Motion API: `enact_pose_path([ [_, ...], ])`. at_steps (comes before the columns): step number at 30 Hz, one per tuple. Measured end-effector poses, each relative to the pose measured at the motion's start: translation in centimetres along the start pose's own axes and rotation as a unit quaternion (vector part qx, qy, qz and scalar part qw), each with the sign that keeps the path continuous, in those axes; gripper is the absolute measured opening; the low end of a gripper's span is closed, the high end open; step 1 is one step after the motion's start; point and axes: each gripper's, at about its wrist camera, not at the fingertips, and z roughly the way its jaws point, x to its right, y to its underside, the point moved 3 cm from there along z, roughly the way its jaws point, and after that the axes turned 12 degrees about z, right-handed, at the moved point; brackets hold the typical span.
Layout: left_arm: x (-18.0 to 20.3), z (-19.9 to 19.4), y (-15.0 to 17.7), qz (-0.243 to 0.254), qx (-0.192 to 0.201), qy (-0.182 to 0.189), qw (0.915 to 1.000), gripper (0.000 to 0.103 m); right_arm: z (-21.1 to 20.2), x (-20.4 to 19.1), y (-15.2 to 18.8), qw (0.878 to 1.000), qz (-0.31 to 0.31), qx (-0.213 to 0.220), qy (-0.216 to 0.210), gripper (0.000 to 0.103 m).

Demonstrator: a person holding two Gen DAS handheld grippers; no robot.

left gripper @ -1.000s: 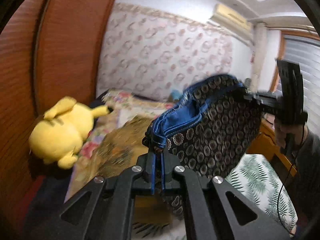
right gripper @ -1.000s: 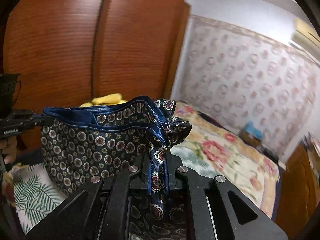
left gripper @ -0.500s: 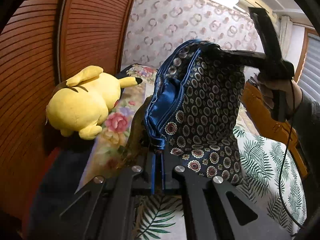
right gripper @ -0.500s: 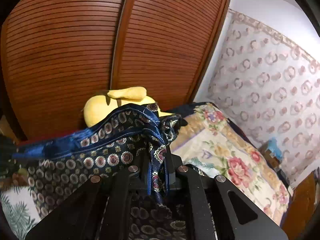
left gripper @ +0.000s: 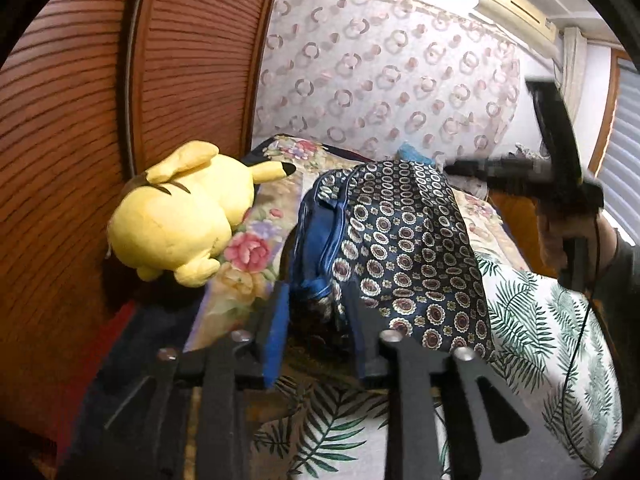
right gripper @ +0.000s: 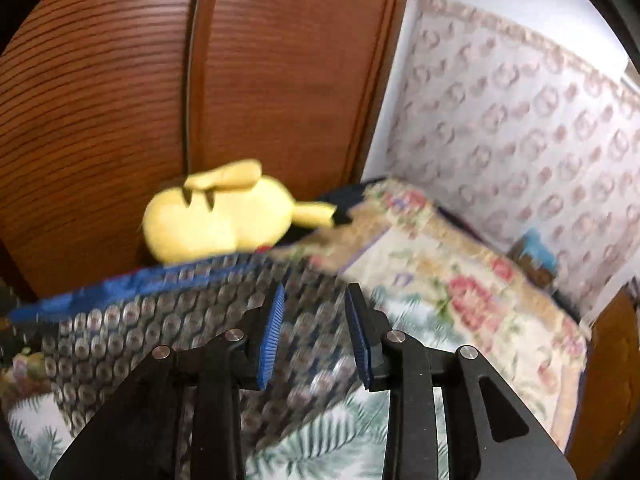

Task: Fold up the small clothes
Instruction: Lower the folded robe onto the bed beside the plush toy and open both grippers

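Observation:
The dark patterned shorts (left gripper: 400, 248) with a blue waistband lie heaped on the bed, blurred in the right wrist view (right gripper: 160, 332). My left gripper (left gripper: 316, 296) is just in front of the waistband end. Its jaws are opening, with slack cloth between the blue pads (left gripper: 276, 332) but not pinched. My right gripper (right gripper: 315, 292) hovers over the other end of the shorts. Its jaws are opening too, and the pads (right gripper: 272, 336) stand clear of the cloth. In the left wrist view the right gripper (left gripper: 456, 168) shows as a blur at the far side, held by a hand (left gripper: 568, 236).
A yellow plush toy (left gripper: 180, 216) lies against the wooden louvred doors (left gripper: 80, 120) at the left. The bed carries a leaf-print sheet (left gripper: 540, 340) and a floral quilt (right gripper: 460, 280). Patterned wall (left gripper: 380, 80) behind; window blinds (left gripper: 624, 140) at the right.
Both grippers held the shorts up in the air before; both have since opened and let go, and the shorts have dropped onto the bed. The right gripper came lower and swung sideways.

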Motion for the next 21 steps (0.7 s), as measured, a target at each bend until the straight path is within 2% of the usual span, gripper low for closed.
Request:
enact_pose_path([
  [5,0.4,-1.5,-0.7,0.010,0.018,0.000,0.9998,0.054,1.8,-1.1,4.2,0.999,0.021,-0.037,-0.025,0.031],
  [8,0.9,-2.4,-1.0,0.019,0.024,0.000,0.9995,0.054,3.2,-1.7,6.1,0.997,0.040,-0.055,-0.028,0.031],
  [13,1.7,-3.6,-1.4,0.031,0.030,-0.012,0.9990,0.055,4.8,-2.8,6.9,0.997,0.046,-0.055,-0.026,0.031],
  [17,2.4,-4.1,-1.6,0.039,0.030,-0.023,0.9985,0.055,3.8,-2.8,7.0,0.997,0.058,-0.049,-0.027,0.031],
  [21,3.4,-4.2,-1.5,0.050,0.021,-0.036,0.9979,0.055,1.1,-2.4,7.5,0.997,0.072,-0.033,-0.021,0.031],
])
